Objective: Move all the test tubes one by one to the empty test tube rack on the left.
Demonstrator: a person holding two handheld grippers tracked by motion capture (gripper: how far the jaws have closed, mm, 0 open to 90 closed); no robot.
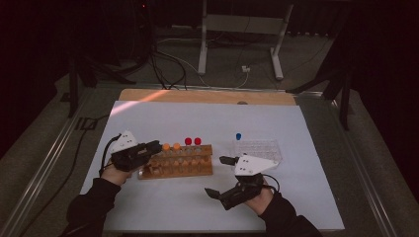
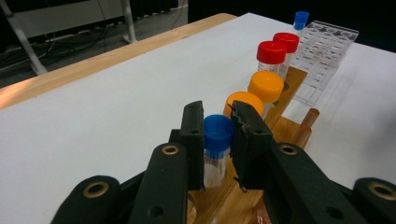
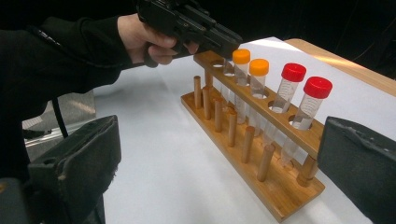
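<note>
Two tongs work at a white table [image 1: 148,207]. Far left in the high view, the left tongs [image 2: 217,135] are squeezed on a tube with a blue cap [image 2: 218,133]. In the left gripper view the black jaws press both sides of it, just under the cap. The tube stands at the near end of a wooden rack [image 3: 254,154], right under these tongs. I think it is held up high so the bottom can slide straight into a hole.

Past the left tongs, along the rack, stand two orange-capped tubes [image 2: 265,86] and two red-capped tubes [image 2: 272,52]. They sit upright in holes so they cannot roll.

Next comes a clear tray [image 1: 257,148] with one more blue cap [image 1: 238,135] behind it, beyond the right tongs.

At the right, the right tongs [image 1: 222,175] are spread wide with nothing in them, waiting near the rack.

The bottom of the blue tube is hidden by the jaws, so I cannot tell if it is in a hole yet. The room behind is too dark to make out.
</note>
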